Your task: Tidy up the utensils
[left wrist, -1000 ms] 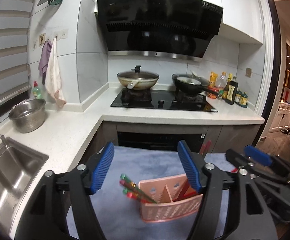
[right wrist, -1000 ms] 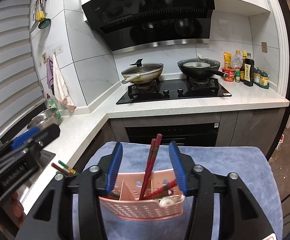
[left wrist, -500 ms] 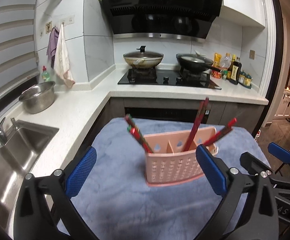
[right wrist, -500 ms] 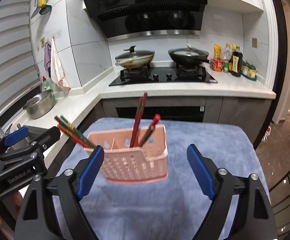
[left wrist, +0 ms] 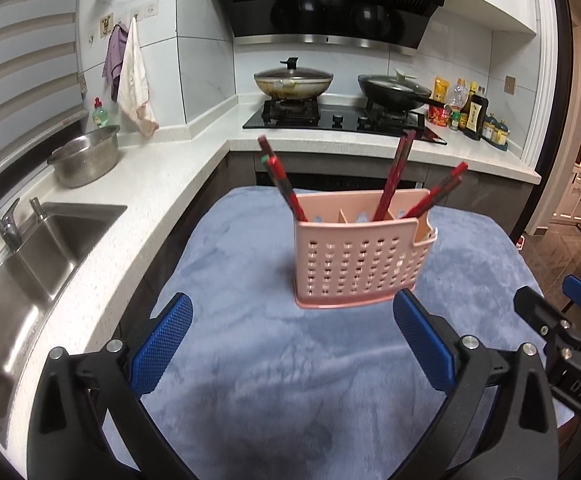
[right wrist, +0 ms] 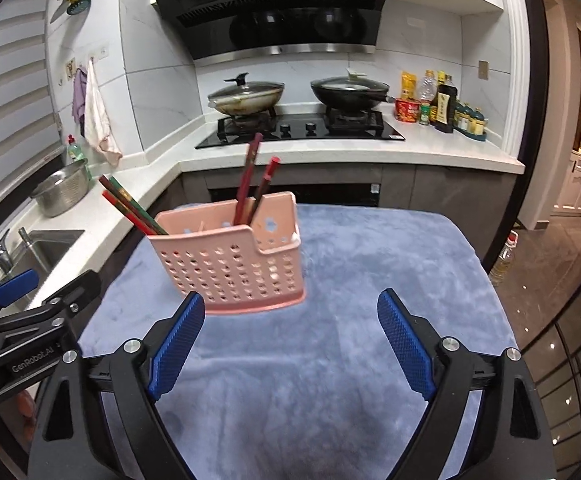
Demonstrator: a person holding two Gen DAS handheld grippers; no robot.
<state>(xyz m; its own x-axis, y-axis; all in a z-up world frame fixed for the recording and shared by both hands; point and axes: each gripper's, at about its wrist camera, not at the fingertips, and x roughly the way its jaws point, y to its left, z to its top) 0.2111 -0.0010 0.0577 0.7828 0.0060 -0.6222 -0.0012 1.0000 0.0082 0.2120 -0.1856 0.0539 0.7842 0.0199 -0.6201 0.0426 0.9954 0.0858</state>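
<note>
A pink perforated utensil holder (left wrist: pixel 360 256) stands upright on a blue cloth (left wrist: pixel 250 360); it also shows in the right wrist view (right wrist: pixel 230 260). Red chopsticks (left wrist: pixel 394 176) lean out of its right compartment, and red and green ones (left wrist: pixel 282 184) lean left out of its left compartment (right wrist: pixel 130 208). My left gripper (left wrist: pixel 292 340) is open and empty, a short way in front of the holder. My right gripper (right wrist: pixel 290 344) is open and empty, also in front of it. Each gripper shows at the edge of the other's view.
A steel sink (left wrist: pixel 30 248) and a steel bowl (left wrist: pixel 86 156) lie to the left on the white counter (left wrist: pixel 162 184). A stove with two pans (left wrist: pixel 294 80) is behind. Bottles (left wrist: pixel 474 112) stand at the back right. The cloth's right edge drops to the floor.
Both grippers have pulled back from the holder and opened wider. The holder, earlier close between the fingers, now stands free on the cloth farther ahead.
</note>
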